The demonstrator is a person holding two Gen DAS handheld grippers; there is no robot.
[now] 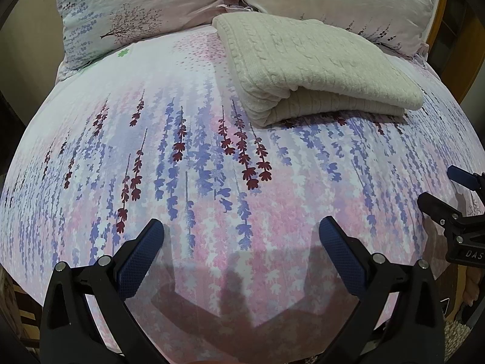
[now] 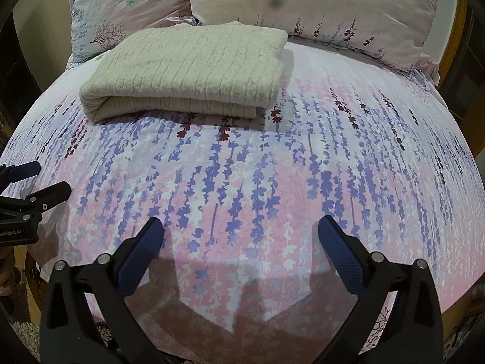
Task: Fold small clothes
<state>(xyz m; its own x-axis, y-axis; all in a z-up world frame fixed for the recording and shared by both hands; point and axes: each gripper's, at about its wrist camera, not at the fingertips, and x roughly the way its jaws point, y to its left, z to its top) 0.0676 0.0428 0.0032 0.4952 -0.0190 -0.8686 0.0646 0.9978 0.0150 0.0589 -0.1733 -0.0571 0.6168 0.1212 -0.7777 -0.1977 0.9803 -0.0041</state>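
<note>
While folded, sweater lies beyond left hand-held gripper.

You had before you a bed sheet printed with hanging purple, pink and dark red flowers, and at its far end two pale pillows lay side by side, touching, with small trees and green clovers on them.

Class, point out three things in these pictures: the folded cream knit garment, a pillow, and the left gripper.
folded cream knit garment (image 2: pixel 194 66): right wrist view, on its ribbed top layer.
pillow (image 2: pixel 318 3): right wrist view, on its floral cover.
left gripper (image 1: pixel 241 230): left wrist view, midway between its open blue fingertips.
</note>
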